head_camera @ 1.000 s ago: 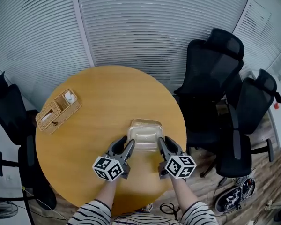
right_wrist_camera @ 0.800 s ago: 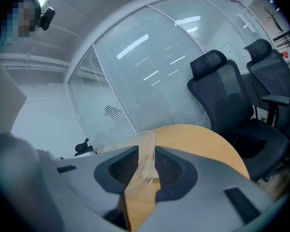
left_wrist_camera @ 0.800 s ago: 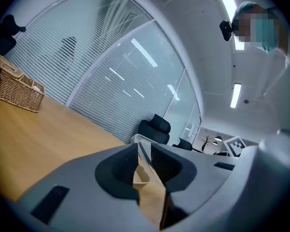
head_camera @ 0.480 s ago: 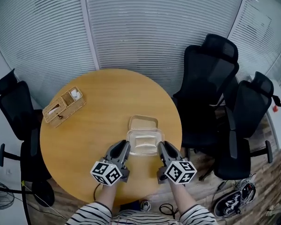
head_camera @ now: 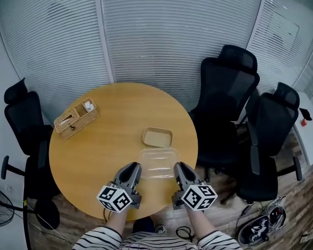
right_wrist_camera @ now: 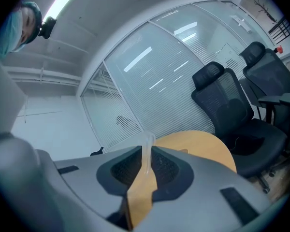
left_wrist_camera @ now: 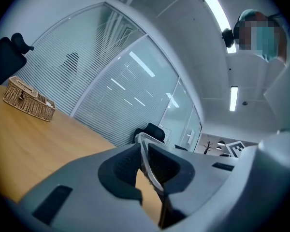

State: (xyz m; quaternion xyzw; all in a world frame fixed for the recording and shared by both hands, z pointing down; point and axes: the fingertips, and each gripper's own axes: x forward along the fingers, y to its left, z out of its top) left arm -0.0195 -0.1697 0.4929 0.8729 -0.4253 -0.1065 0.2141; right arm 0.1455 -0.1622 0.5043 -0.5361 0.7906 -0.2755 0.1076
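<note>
A clear plastic lid (head_camera: 159,163) hangs above the near part of the round wooden table (head_camera: 104,145), held by both grippers. My left gripper (head_camera: 132,171) is shut on the lid's left rim (left_wrist_camera: 146,151). My right gripper (head_camera: 178,171) is shut on its right rim (right_wrist_camera: 147,151). Just beyond the lid, a shallow tan container (head_camera: 157,137) sits uncovered on the table, apart from both grippers. In each gripper view the thin clear edge stands pinched between the dark pads.
A wicker basket (head_camera: 76,117) with small items stands at the table's far left, and the basket (left_wrist_camera: 29,99) also shows in the left gripper view. Black office chairs (head_camera: 227,103) crowd the right side; another chair (head_camera: 22,124) is at the left. Blinds cover glass walls behind.
The lid has come off the tan container and moved toward the person with both grippers still shut on it. The container stays on the table, now uncovered.
</note>
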